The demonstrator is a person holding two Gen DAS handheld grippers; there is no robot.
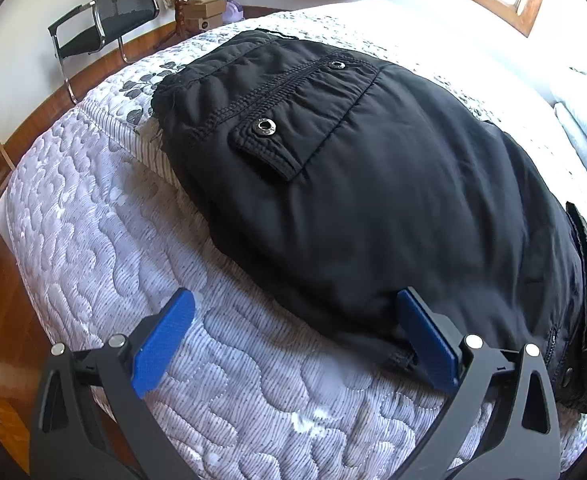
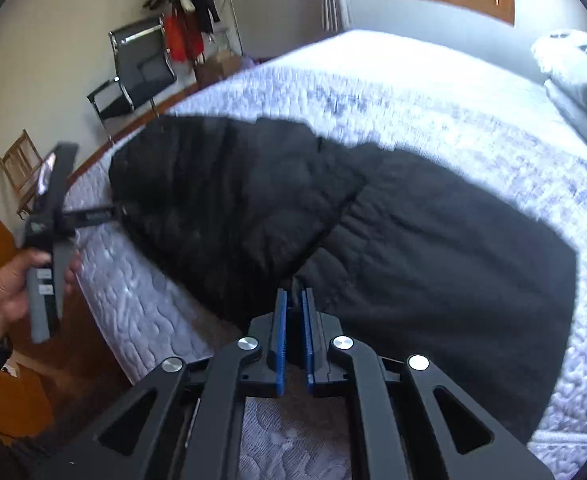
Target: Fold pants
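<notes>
Black padded pants [image 1: 373, 180] lie spread on the quilted bed [image 1: 113, 240], their snap-button pockets facing up. My left gripper [image 1: 295, 294] is open at the near edge of the pants: one blue pad [image 1: 425, 336] rests against the black fabric, the other hangs over the bare quilt. In the right wrist view the pants [image 2: 413, 260] lie partly doubled over, one layer across another. My right gripper [image 2: 294, 293] is shut on a pinch of the pants' near edge, with dark fabric showing between the pad tips. A hand [image 2: 9, 292] holds the left gripper's handle [image 2: 53, 220] at the bed's left side.
A black mesh chair [image 2: 141, 64] stands beyond the bed's far left corner, beside a coat stand with clothes and boxes. Folded pale bedding [image 2: 573, 68] lies at the far right of the bed. The bed's edge drops to a wooden floor [image 2: 13, 400] on the left.
</notes>
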